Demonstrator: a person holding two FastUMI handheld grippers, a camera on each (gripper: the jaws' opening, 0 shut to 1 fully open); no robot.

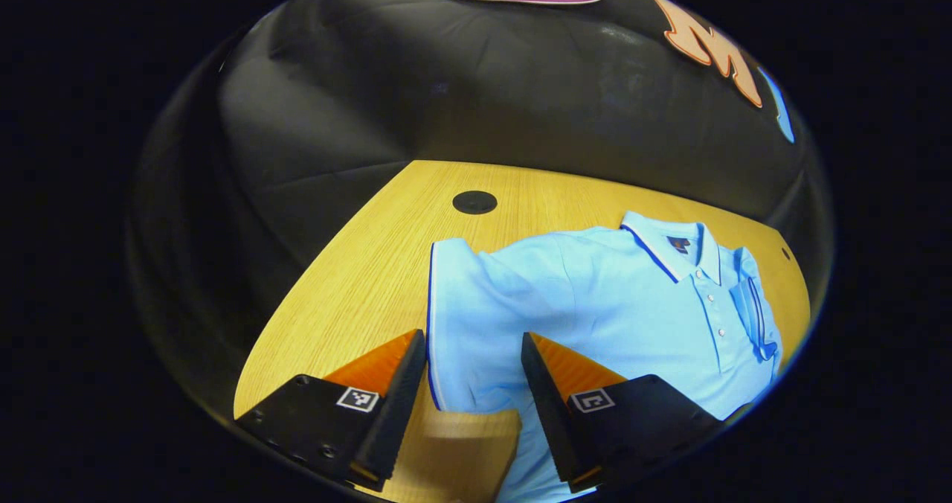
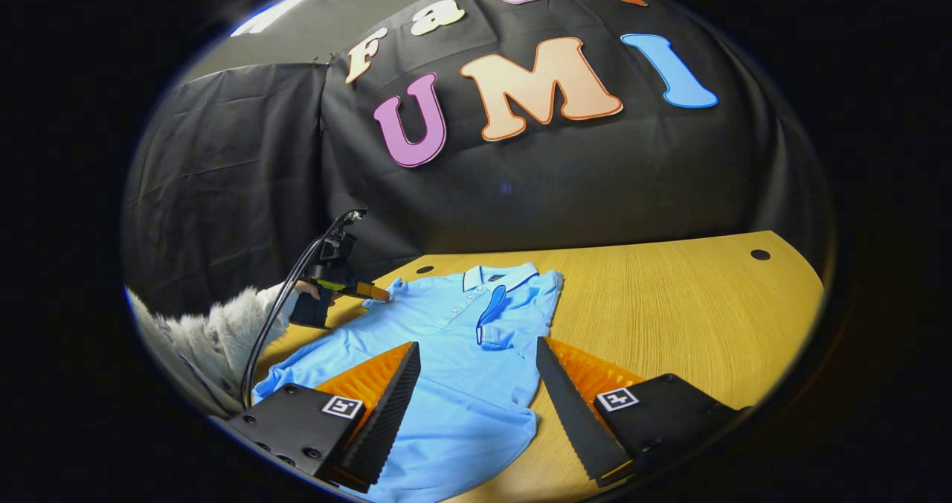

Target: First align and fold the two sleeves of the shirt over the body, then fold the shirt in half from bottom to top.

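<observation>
A light blue polo shirt [image 1: 610, 302] lies flat on the wooden table [image 1: 349, 287], collar toward the back wall. One short sleeve [image 1: 455, 280] is spread out to the side. My left gripper [image 1: 473, 337] stands open just before that sleeve's hem, with cloth showing between its fingers but untouched. The other sleeve [image 2: 494, 317] lies folded over the shirt's [image 2: 446, 369] chest. My right gripper [image 2: 477, 344] hangs open above the lower body of the shirt. In the right gripper view the left gripper [image 2: 378, 292] sits at the spread sleeve, held by a hand in a fuzzy white sleeve [image 2: 223, 332].
Bare wooden table [image 2: 669, 302] stretches to the right of the shirt. Round black cable holes [image 1: 474, 202] [image 2: 760, 254] sit near the table's back edge. A black cable [image 2: 286, 295] runs from the left gripper. Black cloth walls stand behind the table.
</observation>
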